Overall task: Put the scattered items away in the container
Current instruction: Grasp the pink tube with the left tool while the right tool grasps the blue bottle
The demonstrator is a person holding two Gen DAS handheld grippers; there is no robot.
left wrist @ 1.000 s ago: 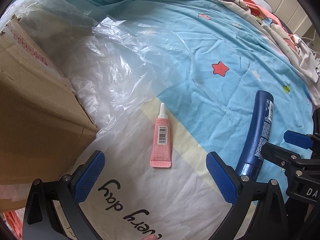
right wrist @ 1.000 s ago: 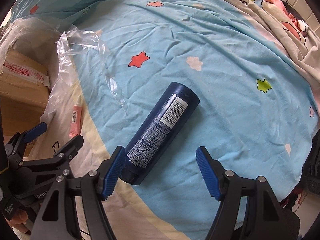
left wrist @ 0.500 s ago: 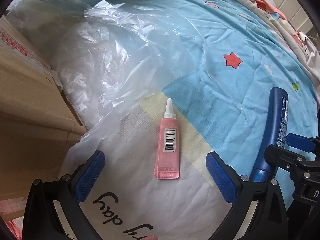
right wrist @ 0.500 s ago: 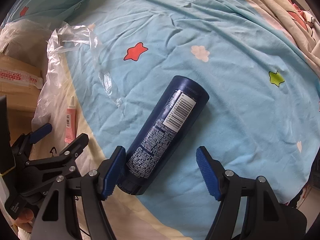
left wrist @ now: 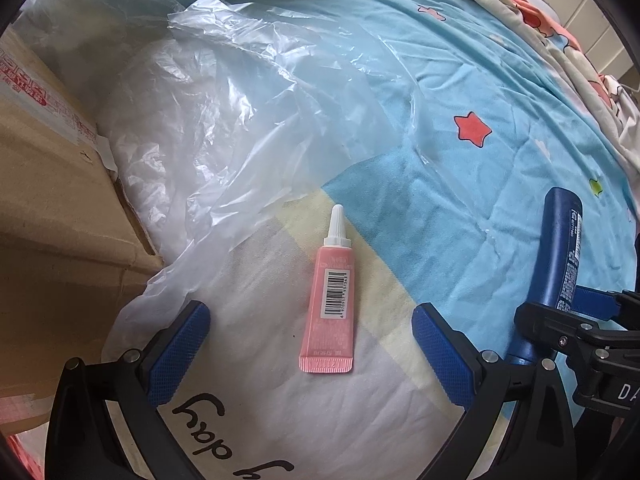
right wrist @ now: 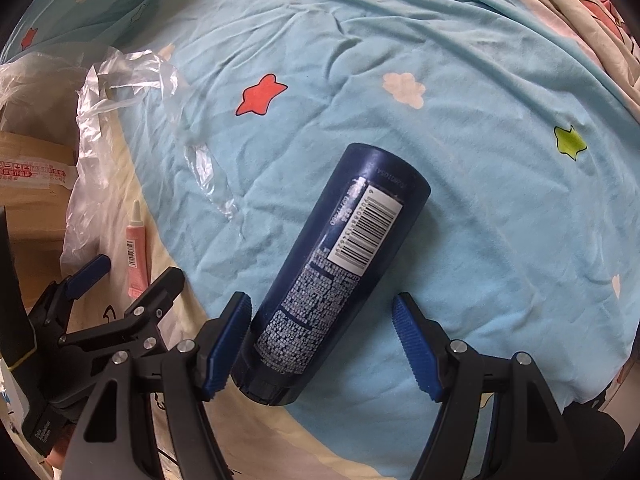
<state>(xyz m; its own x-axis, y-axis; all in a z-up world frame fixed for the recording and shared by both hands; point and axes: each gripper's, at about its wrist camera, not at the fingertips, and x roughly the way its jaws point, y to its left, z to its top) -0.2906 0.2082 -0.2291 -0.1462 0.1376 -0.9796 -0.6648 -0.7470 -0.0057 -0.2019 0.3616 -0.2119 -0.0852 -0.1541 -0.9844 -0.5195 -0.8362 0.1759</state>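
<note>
A small pink tube (left wrist: 330, 304) with a white cap lies on the white patch of the bedsheet. My left gripper (left wrist: 310, 312) hangs over it, open, with a jaw on either side and clear of it. A dark blue bottle (right wrist: 336, 264) with a barcode label lies slanted on the light blue sheet. My right gripper (right wrist: 320, 304) is open around the bottle's lower end; its left pad (right wrist: 228, 344) is very close to the bottle, while the right pad stands well apart. The bottle (left wrist: 560, 248) shows at the right of the left wrist view, and the tube (right wrist: 136, 256) at the left of the right wrist view.
A cardboard box (left wrist: 48, 220) stands at the left, with crumpled clear plastic film (left wrist: 240, 100) spilling from it onto the bed. A bunched patterned quilt (left wrist: 580, 40) lies along the far right. The two grippers are close side by side.
My right gripper has sunk towards the blue bottle, whose lower end now sits between its jaws. The pink tube looks slightly nearer to the left gripper. Both stay open.
</note>
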